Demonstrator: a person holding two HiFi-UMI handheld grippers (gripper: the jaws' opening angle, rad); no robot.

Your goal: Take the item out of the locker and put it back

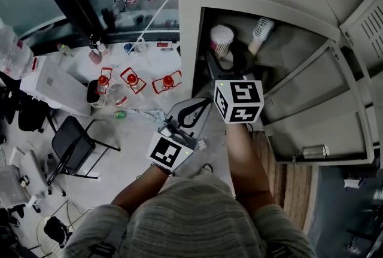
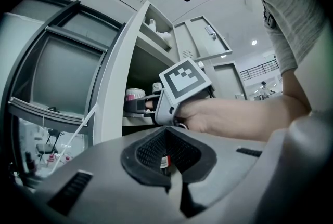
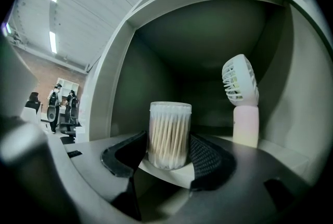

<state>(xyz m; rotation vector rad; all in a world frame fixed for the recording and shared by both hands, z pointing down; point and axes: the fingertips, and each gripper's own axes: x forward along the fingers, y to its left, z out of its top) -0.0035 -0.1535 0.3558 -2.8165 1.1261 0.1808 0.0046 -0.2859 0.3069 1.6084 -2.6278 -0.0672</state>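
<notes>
Two items stand in one open locker (image 3: 117,82) compartment: one cotton swab jar (image 3: 170,134) at centre frame of the right gripper view, and one handheld fan (image 3: 240,98) to its right. The right gripper (image 3: 169,154) grips the jar, pads against both sides. The left gripper (image 1: 200,108), at lower centre of the head view, is closed on nothing.

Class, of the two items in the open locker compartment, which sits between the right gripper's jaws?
The clear cotton swab jar, framed by the jaws of the right gripper; the pink-handled fan stands apart, further right.
</notes>
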